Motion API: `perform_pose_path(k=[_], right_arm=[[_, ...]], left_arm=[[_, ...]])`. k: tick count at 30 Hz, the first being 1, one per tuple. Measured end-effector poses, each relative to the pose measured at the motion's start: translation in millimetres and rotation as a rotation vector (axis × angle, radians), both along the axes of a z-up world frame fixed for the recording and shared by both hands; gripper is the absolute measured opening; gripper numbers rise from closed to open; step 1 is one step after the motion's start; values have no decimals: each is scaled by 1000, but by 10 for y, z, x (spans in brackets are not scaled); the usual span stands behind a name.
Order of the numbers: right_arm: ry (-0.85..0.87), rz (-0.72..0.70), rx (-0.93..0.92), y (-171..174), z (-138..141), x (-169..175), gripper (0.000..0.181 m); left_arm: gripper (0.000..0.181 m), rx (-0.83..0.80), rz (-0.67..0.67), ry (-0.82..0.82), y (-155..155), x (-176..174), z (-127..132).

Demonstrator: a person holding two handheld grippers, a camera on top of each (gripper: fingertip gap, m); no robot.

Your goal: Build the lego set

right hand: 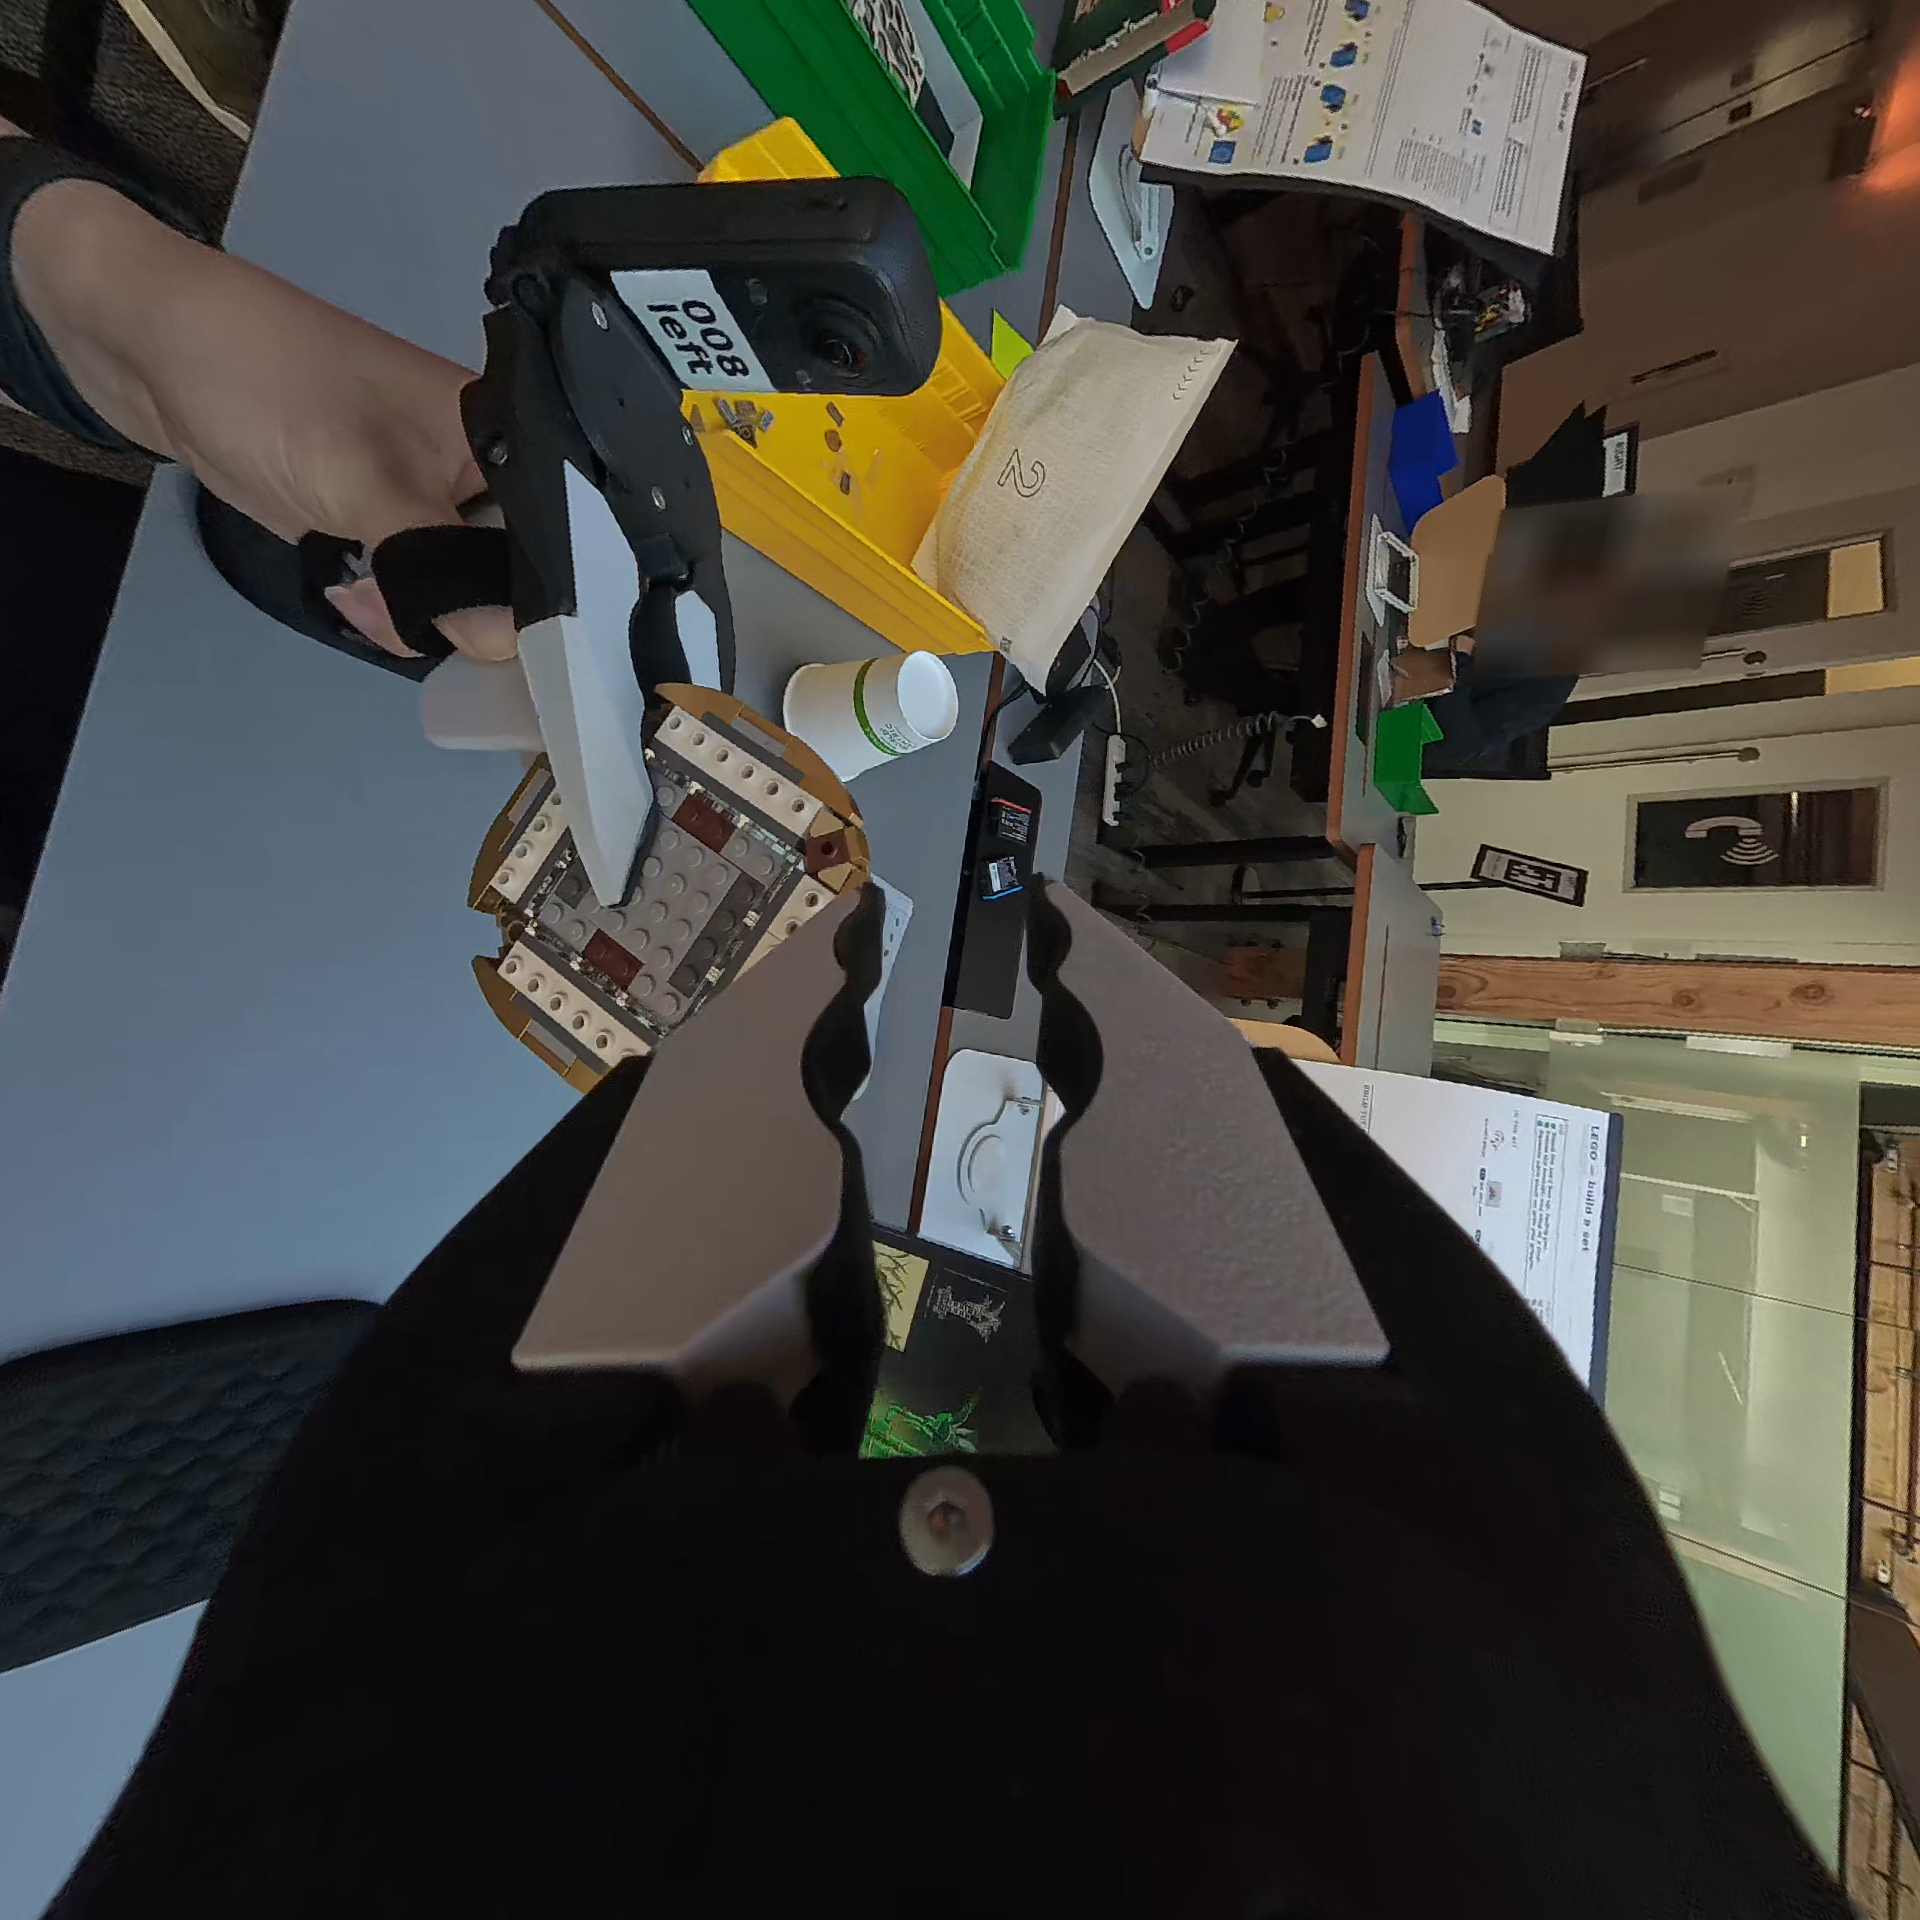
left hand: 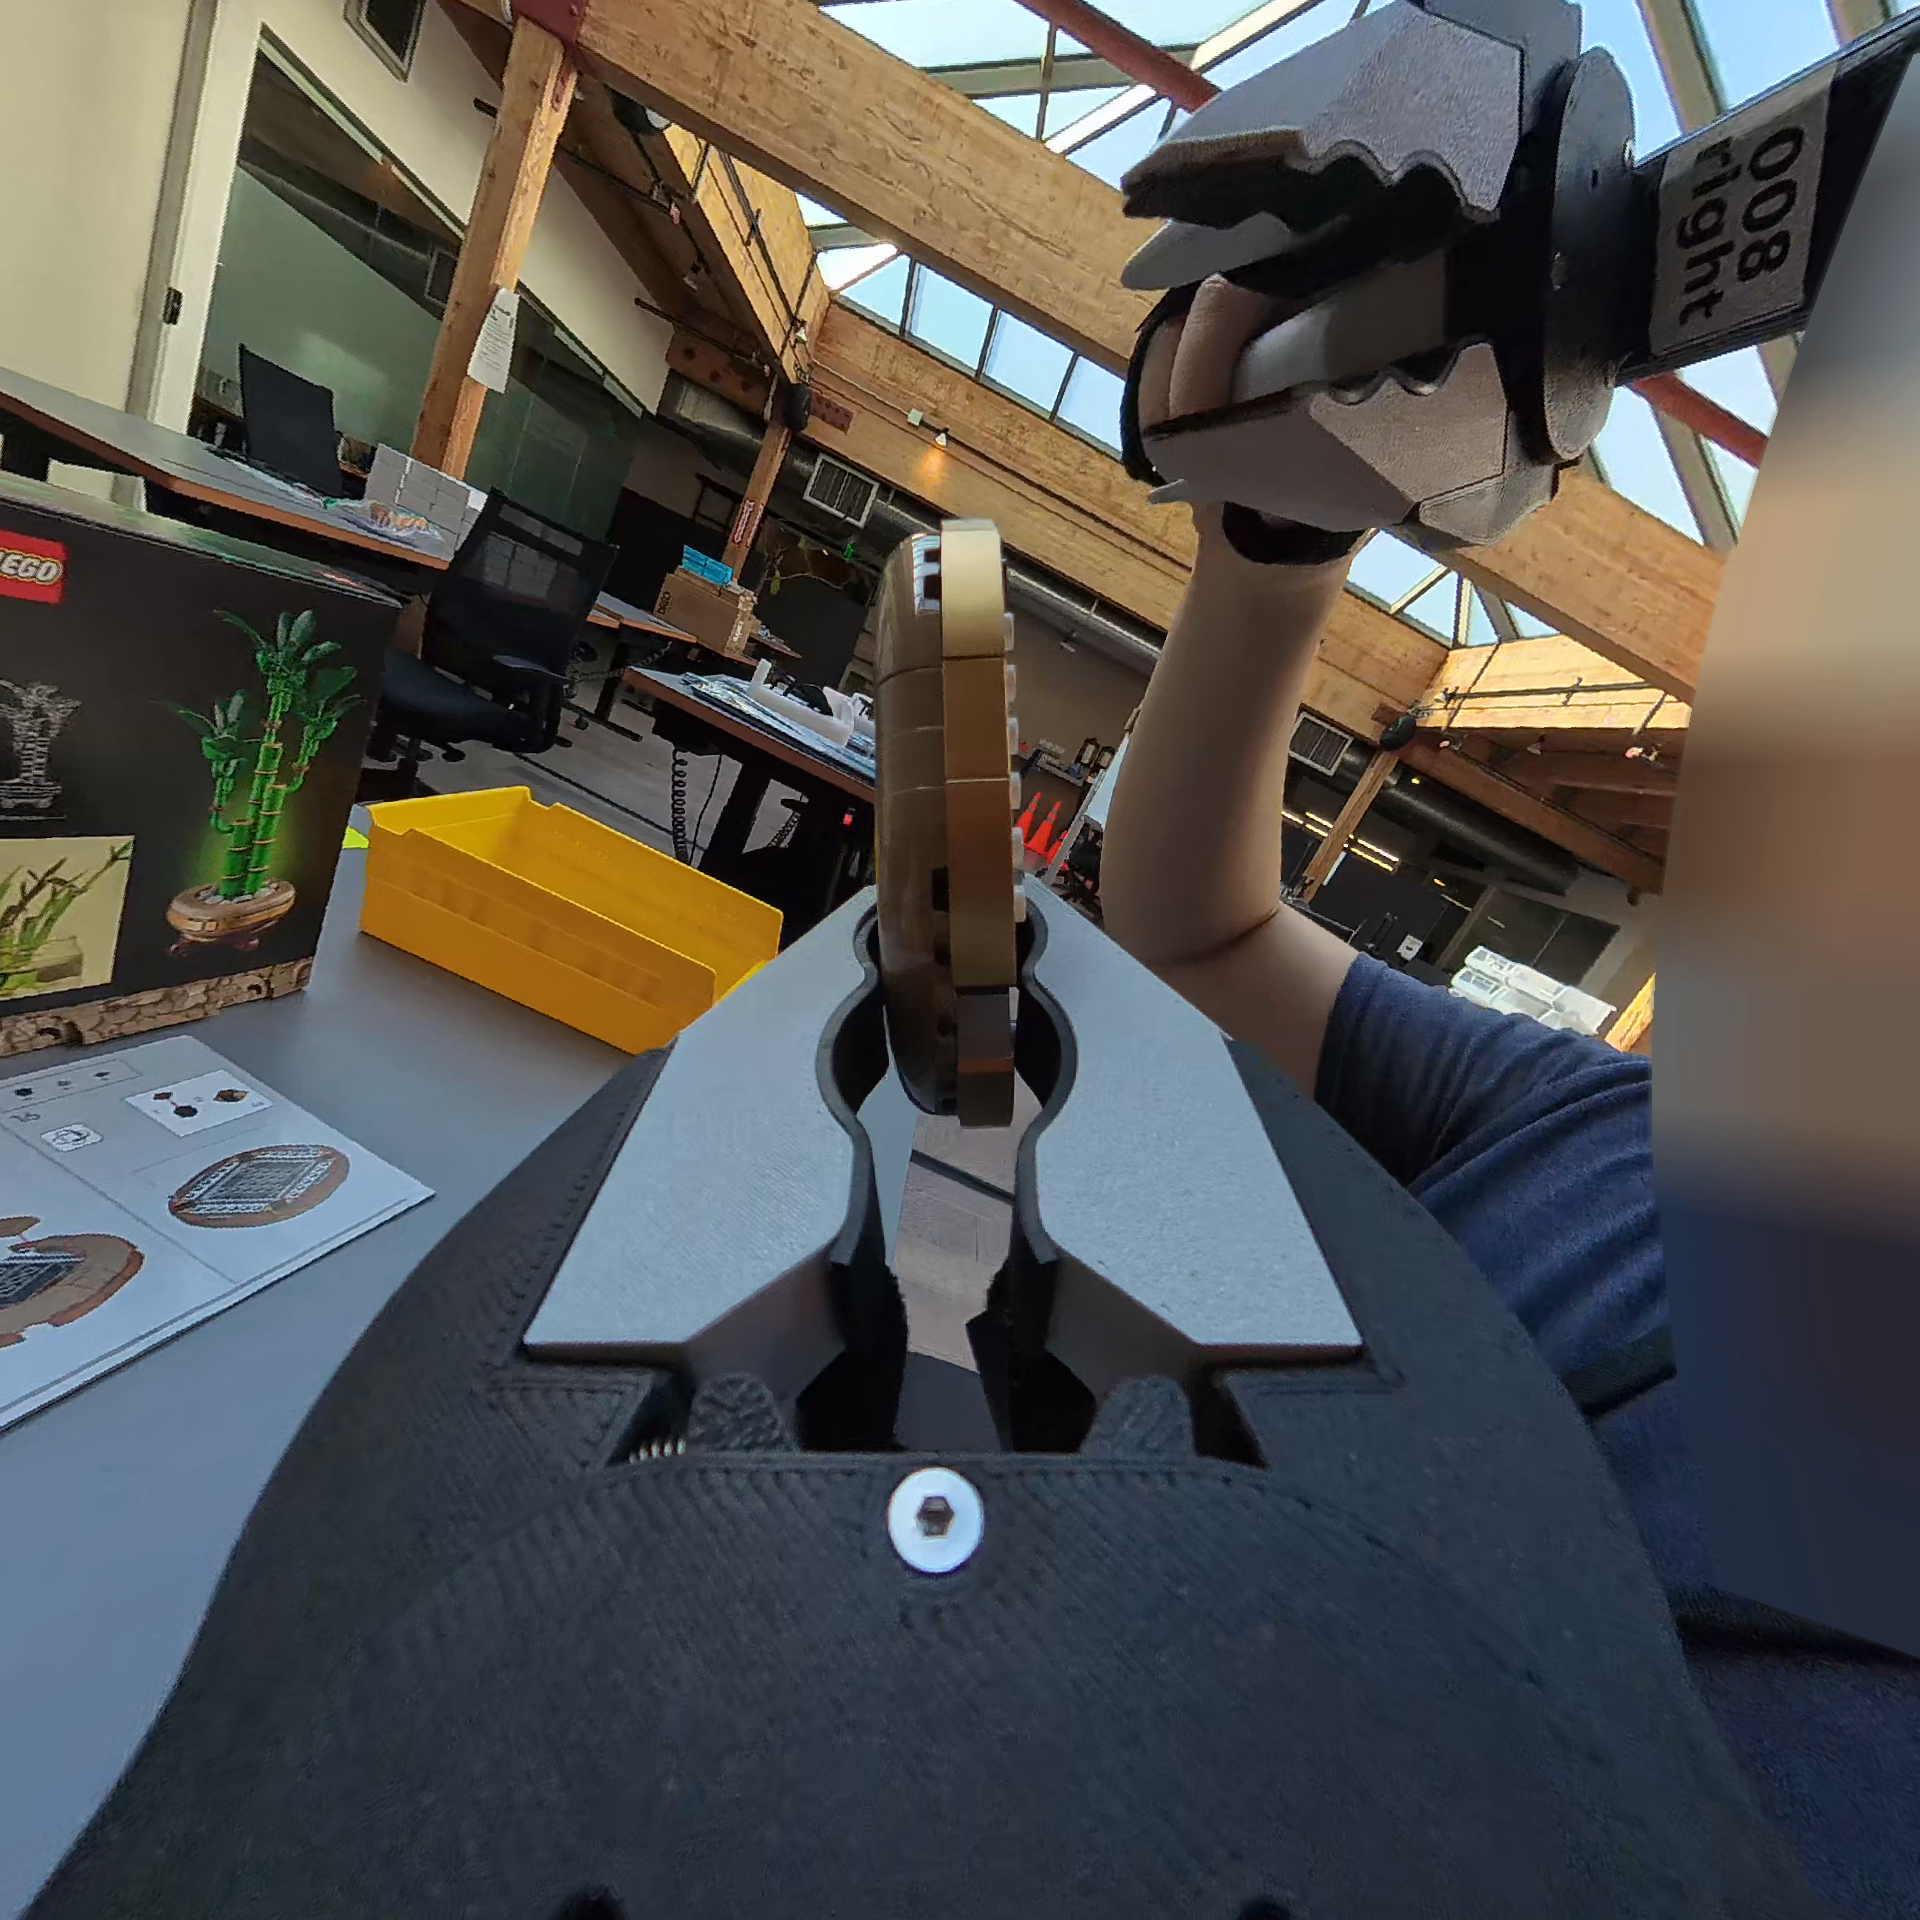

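My left gripper (left hand: 948,935) is shut on a round tan and brown Lego base (left hand: 951,810), held on edge above the table. In the right wrist view the same base (right hand: 707,873) shows its studded grey, white and dark red face, with the left gripper (right hand: 613,883) clamped on it. My right gripper (right hand: 951,925) is open and empty, its jaws apart, just right of the base. It also shows in the left wrist view (left hand: 1174,343), raised high to the upper right of the base.
A yellow bin (left hand: 561,904) with small parts (right hand: 831,457), the Lego box (left hand: 156,779) and an instruction sheet (left hand: 156,1174) lie on the grey table (left hand: 416,1060). A white paper cup (right hand: 883,707), a numbered paper bag (right hand: 1049,488) and green bins (right hand: 935,135) stand nearby. Spacing between my two grippers at the tips: around 9 cm.
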State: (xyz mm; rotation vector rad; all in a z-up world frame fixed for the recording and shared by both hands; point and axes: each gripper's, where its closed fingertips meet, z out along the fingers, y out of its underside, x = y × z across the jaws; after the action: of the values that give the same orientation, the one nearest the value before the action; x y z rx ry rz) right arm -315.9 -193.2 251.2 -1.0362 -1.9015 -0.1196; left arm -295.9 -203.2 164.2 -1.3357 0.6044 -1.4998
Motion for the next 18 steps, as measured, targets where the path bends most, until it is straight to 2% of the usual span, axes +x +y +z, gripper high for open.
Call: perform_pose_path(k=[9, 18], right_arm=[[-60, -12, 50, 70, -108, -19, 24], [-76, 60, 133, -27, -311, -144, 21]], left_arm=[[17, -8, 19, -46, 48, -66, 25], [17, 30, 103, 8, 95, -45, 5]])
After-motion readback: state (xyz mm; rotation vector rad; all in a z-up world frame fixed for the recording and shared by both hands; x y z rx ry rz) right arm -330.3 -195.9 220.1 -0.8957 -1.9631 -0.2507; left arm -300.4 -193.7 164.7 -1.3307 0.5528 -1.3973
